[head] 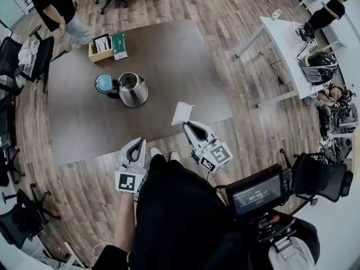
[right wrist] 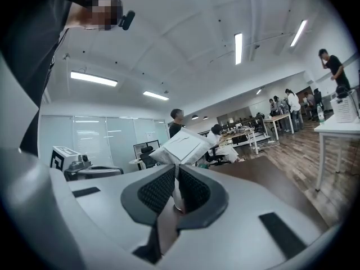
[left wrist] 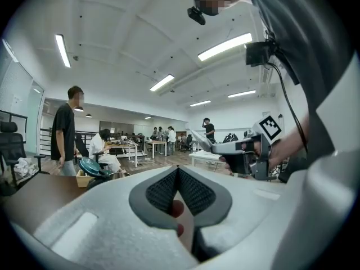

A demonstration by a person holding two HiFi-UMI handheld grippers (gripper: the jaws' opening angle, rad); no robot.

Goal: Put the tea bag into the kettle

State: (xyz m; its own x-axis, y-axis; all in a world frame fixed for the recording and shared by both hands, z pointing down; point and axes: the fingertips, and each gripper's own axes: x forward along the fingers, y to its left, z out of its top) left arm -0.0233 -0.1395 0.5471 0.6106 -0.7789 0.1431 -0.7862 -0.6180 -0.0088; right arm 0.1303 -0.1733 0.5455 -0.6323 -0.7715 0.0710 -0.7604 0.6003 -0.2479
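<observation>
A white tea bag (head: 182, 113) (right wrist: 180, 146) sticks up from my right gripper (head: 187, 125) (right wrist: 176, 170), whose jaws are shut on its lower edge, above the near edge of the brown table (head: 169, 66). The steel kettle (head: 133, 89) stands mid-table with its lid off; the teal lid (head: 103, 84) lies just left of it. My left gripper (head: 135, 145) (left wrist: 178, 174) hangs off the table's near edge with its jaws closed and nothing between them. In the left gripper view the teal lid (left wrist: 89, 166) shows low at left.
A wooden box (head: 101, 46) and a green packet (head: 119, 45) sit at the table's far left corner. A person (head: 59, 7) stands beyond them. Black office chairs (head: 22, 58) line the left side. A white desk (head: 287, 49) with a helmet (head: 318, 66) stands at right.
</observation>
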